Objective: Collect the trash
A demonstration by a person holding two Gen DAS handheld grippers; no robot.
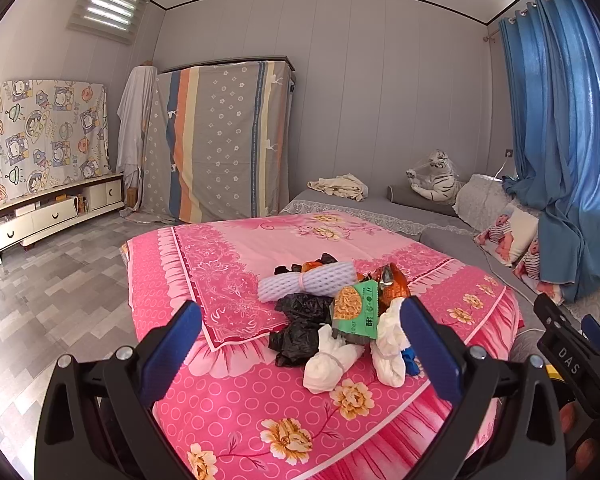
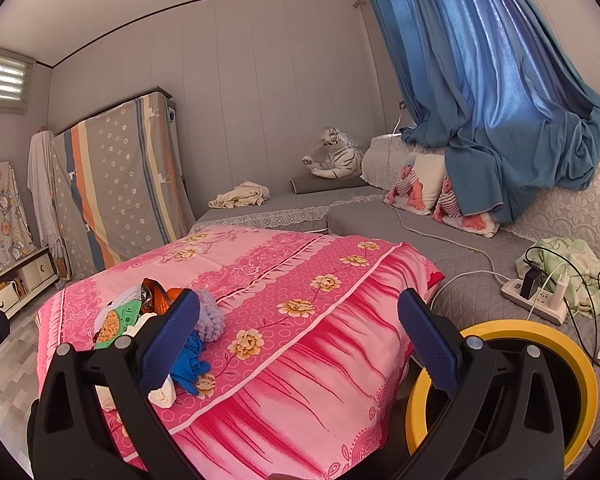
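Left wrist view: your left gripper [image 1: 300,338] hangs above the near part of the table covered by a pink floral cloth [image 1: 236,248], its blue-padded jaws spread wide and holding nothing. The trash lies in one heap on the cloth, between and just beyond the fingertips: a white foam mesh sleeve [image 1: 306,282], a crumpled black plastic bag [image 1: 298,322], a green snack wrapper [image 1: 358,310], an orange foil wrapper [image 1: 396,286], two knotted white tissue bundles [image 1: 332,358] and a blue glove [image 1: 412,360], mostly hidden by the right finger. Your right gripper [image 1: 572,344] shows at the right edge; you cannot tell its jaw state here.

Right wrist view: your right gripper [image 2: 298,336] has its jaws spread, empty, over the draped edge of the pink cloth. The heap sits on the table behind the left finger. A round yellow-rimmed bin [image 2: 580,364] stands beside the table, behind the right finger, near a white power strip [image 2: 536,300] on the grey sofa.
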